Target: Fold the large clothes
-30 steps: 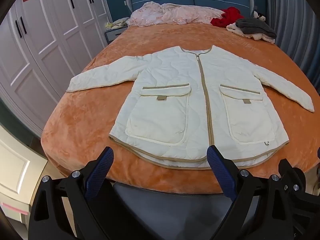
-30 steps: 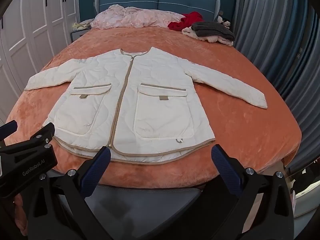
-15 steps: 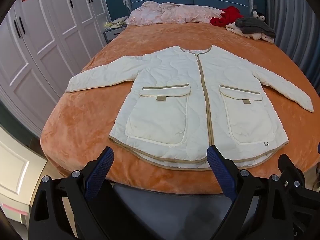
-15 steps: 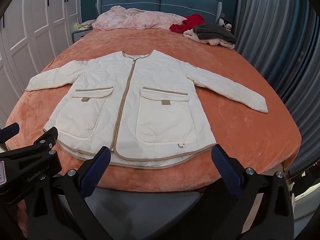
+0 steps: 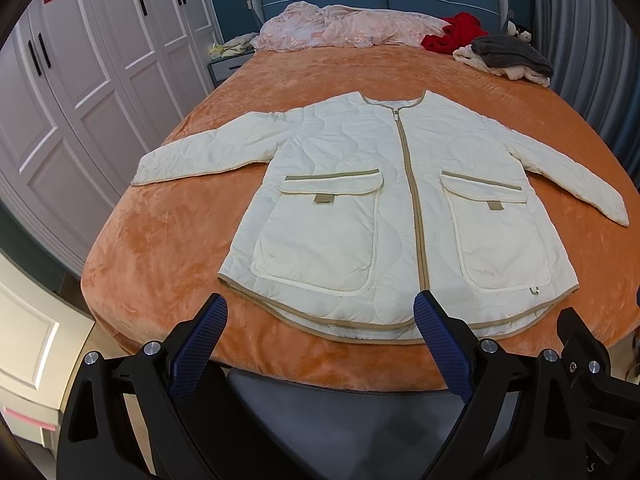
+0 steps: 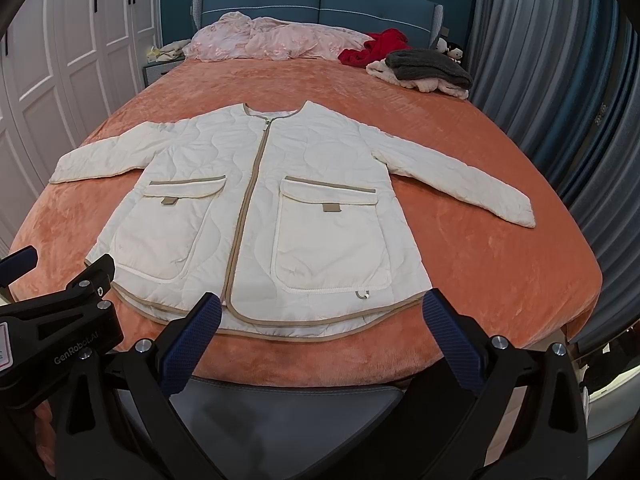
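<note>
Both claws, left (image 5: 320, 344) and right (image 6: 322, 338), hang with fingers spread wide and nothing between them, just short of the hem of the cream quilted jacket (image 5: 384, 208), which lies flat and zipped on the orange bed (image 5: 160, 248). A clean first fold likely calls for pinching a sleeve (image 6: 456, 176) at cuff and shoulder and laying it squarely across the front.

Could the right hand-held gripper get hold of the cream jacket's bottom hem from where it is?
Probably yes: the right hand-held gripper is open just short of the jacket, whose hem lies flat at the bed's near edge with nothing between.
</note>
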`<state>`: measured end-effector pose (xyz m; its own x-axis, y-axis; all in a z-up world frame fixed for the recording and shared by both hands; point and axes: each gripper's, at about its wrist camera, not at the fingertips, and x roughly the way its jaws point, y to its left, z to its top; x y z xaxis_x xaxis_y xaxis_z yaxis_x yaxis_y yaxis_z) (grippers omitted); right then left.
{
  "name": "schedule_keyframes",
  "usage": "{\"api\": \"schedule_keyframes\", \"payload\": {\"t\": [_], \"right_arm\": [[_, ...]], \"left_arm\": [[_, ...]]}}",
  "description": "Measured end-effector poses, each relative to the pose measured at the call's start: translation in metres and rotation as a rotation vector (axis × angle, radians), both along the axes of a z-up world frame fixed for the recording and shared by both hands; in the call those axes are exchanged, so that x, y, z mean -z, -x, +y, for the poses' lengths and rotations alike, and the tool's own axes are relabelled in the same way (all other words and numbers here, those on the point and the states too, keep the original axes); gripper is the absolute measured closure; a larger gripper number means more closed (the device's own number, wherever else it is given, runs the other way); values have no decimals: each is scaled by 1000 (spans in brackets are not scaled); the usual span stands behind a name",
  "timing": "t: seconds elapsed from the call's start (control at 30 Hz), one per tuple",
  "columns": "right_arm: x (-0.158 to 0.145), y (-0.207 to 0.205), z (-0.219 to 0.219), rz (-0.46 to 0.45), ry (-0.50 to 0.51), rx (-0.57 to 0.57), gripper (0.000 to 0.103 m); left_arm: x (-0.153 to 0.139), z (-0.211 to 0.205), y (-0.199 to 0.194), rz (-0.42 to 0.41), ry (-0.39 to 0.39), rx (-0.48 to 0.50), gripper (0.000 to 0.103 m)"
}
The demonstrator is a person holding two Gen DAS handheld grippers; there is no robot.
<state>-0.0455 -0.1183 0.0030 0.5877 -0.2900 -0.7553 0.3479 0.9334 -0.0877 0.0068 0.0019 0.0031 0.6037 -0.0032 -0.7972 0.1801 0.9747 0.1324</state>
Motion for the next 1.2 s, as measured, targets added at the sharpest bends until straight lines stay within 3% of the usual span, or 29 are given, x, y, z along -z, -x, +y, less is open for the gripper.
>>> {"api": "schedule_keyframes", "payload": {"t": [1.2], "right_arm": [[0,-2,1,3,4,2,5]], "left_arm": [[3,3,-5,2,3,-8,11]]}}
